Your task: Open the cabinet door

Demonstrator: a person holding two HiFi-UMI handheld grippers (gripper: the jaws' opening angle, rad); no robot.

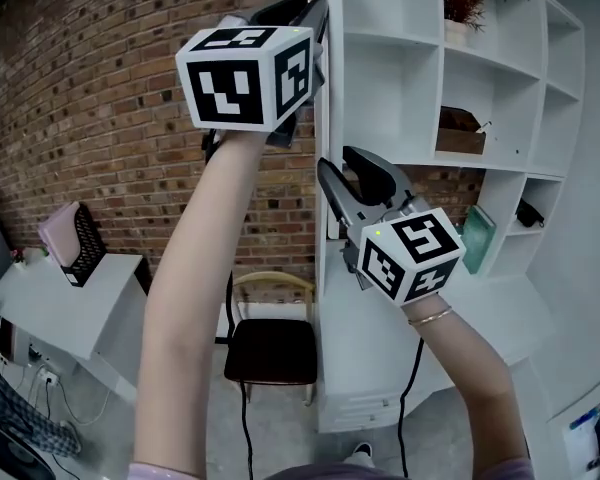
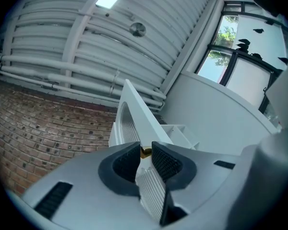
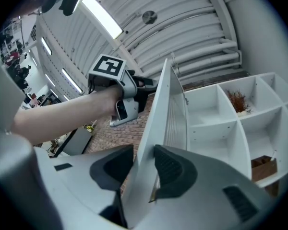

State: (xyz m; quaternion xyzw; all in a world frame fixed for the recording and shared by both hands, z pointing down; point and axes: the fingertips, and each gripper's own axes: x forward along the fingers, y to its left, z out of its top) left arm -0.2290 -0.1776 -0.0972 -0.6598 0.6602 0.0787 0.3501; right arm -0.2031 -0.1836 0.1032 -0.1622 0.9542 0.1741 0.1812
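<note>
The white cabinet door (image 1: 327, 88) stands swung out towards me, edge-on in the head view. My left gripper (image 1: 315, 18) is up high on that edge. In the left gripper view its pads (image 2: 165, 163) close tight on the ribbed door (image 2: 134, 109), and a small brass part shows just beyond them. My right gripper (image 1: 342, 173) sits lower on the same edge. In the right gripper view the door (image 3: 163, 114) runs between its jaws (image 3: 144, 169); the right pad lies against it and the left pad stands slightly off. The left gripper (image 3: 149, 86) shows there too, higher on the door.
Behind the door are open white shelves (image 1: 500, 68) with a potted dried plant (image 1: 463, 3), a brown box (image 1: 460, 133) and a teal book (image 1: 477, 238). A brick wall (image 1: 100, 88) is at the left, a dark chair (image 1: 270, 348) below, and a white desk (image 1: 60, 308) at lower left.
</note>
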